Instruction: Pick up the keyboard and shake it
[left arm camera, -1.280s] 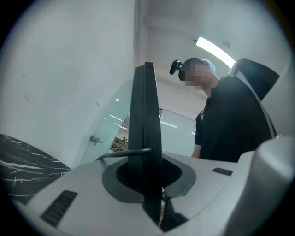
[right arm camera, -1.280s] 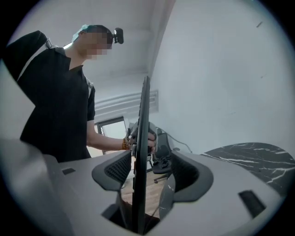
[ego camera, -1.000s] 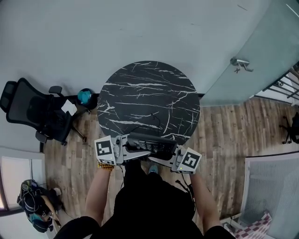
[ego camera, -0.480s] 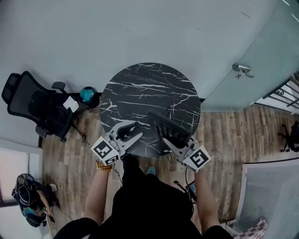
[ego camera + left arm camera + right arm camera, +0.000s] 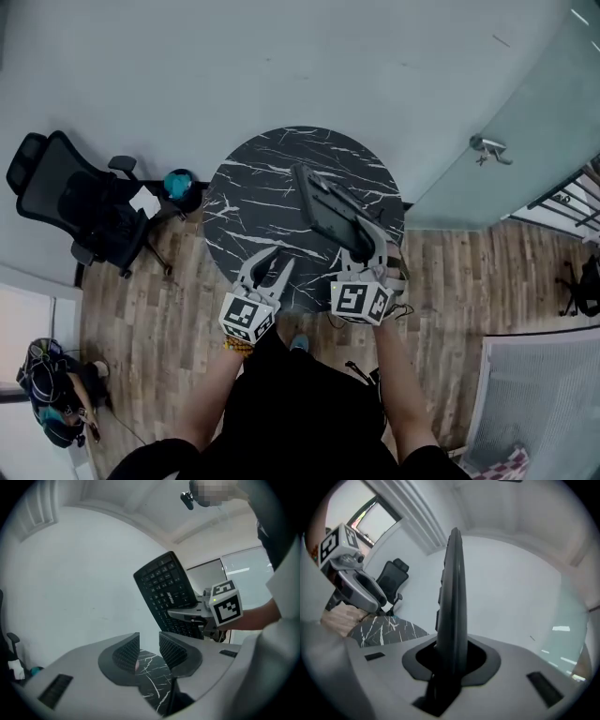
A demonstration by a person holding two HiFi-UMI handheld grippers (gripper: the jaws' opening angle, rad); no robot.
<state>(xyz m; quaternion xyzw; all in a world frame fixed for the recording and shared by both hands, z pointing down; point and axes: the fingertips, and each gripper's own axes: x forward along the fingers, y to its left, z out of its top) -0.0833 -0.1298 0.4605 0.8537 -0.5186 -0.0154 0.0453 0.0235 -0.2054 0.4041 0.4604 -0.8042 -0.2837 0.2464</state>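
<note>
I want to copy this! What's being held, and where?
The right gripper clamps the keyboard by its near end, jaws just closing tighter. The left gripper, jaws just closing, holds nothing.

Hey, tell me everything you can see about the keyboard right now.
The keyboard is a thin black slab that looks like plastic, with rows of dark keys and a bit of small pale print on its key side. It is held up in the air above the round black marble-look table, tipped steeply onto its edge. Only the right gripper touches it. Its jaws have just been closing further and clamp one short end, with the board between them.
</note>
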